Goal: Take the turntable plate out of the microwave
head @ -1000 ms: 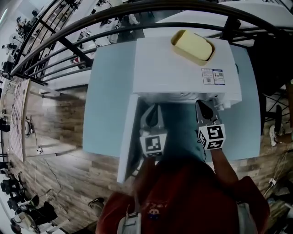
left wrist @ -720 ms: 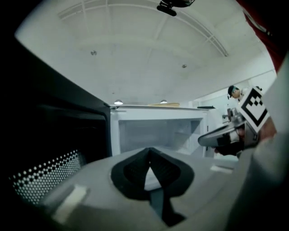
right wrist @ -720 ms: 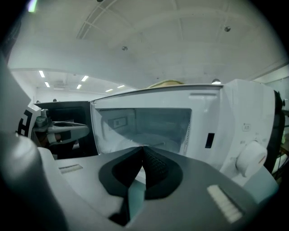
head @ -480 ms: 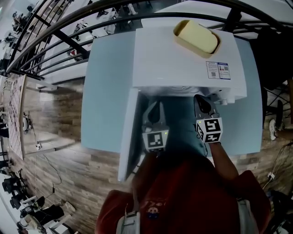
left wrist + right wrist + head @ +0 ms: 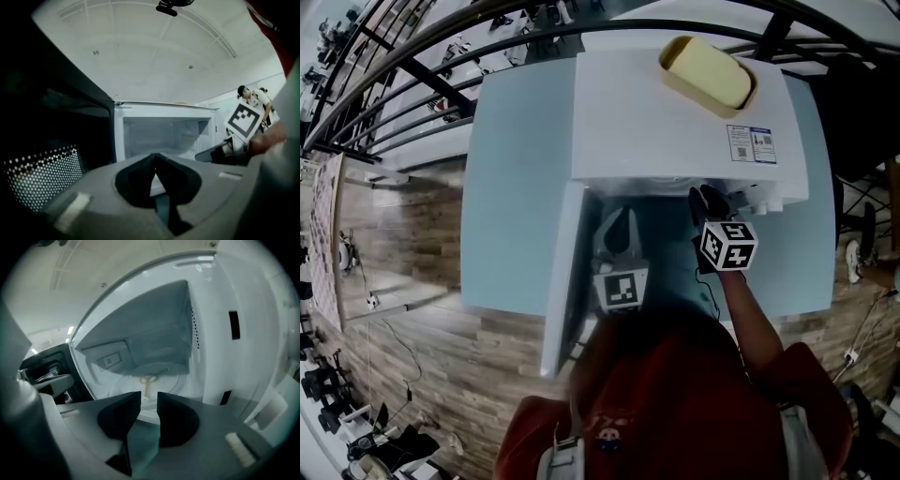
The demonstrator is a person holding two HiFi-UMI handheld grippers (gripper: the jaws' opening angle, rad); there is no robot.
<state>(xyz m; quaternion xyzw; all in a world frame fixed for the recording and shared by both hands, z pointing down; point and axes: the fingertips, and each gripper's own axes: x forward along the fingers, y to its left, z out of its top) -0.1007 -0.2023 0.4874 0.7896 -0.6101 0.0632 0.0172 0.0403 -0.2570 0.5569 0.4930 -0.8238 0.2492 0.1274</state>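
Observation:
The white microwave (image 5: pixel 675 112) stands on a light blue table (image 5: pixel 516 187), its door (image 5: pixel 561 281) swung open to the left. In the right gripper view the glass turntable plate (image 5: pixel 174 376) lies on the cavity floor over a yellowish hub (image 5: pixel 147 380). My right gripper (image 5: pixel 149 401) is at the cavity mouth; its jaws have just been opening and stand apart with nothing between them. My left gripper (image 5: pixel 154 158) is shut and empty in front of the opening, beside the door (image 5: pixel 47 154). Both grippers, left (image 5: pixel 619 220) and right (image 5: pixel 705 197), show in the head view.
A tan tray holding a yellow block (image 5: pixel 708 75) sits on top of the microwave. Dark railings (image 5: pixel 412 75) run past the table's far left. Wooden floor (image 5: pixel 403 253) lies to the left. From the left gripper view, my right gripper's marker cube (image 5: pixel 243 121) is close on the right.
My right gripper has rolled, its marker cube now tilted, and shifted slightly left toward the cavity mouth. The left gripper has hardly moved.

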